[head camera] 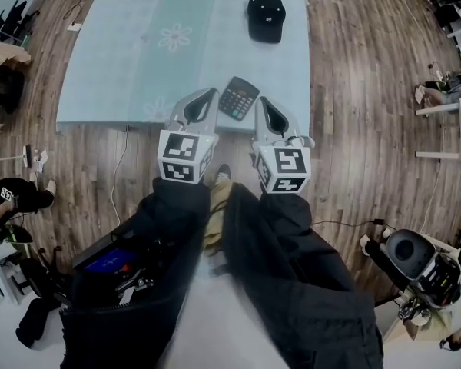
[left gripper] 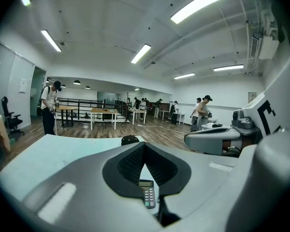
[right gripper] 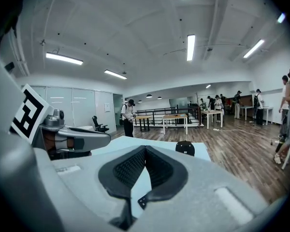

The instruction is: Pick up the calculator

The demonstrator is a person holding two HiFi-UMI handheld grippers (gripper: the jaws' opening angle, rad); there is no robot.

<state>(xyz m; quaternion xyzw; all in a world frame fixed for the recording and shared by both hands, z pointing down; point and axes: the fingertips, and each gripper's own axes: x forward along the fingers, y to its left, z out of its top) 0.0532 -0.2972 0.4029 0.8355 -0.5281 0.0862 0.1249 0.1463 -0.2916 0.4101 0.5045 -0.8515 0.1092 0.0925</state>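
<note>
Calculator [head camera: 238, 98] looks light, stiff, slick; lying flat, so probably pinch its long edges; left tongs [head camera: 212, 92] and right tongs [head camera: 260, 101] both pressed together, empty.

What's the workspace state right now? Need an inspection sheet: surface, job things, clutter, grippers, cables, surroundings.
Surface: table under a pale blue-green cloth with flower print.
Job's things: calculator lies flat and skewed near the table's front edge, untouched.
Clutter: one black cap at the far right of the table, well apart from the calculator.
Grippers: left gripper and right gripper both shut and empty, one on each side of the calculator in the head view.
Cables: cable trails over the floor below the table's near left corner; none seen on the table.
Surroundings: wood floor, people at desks in the background.
</note>
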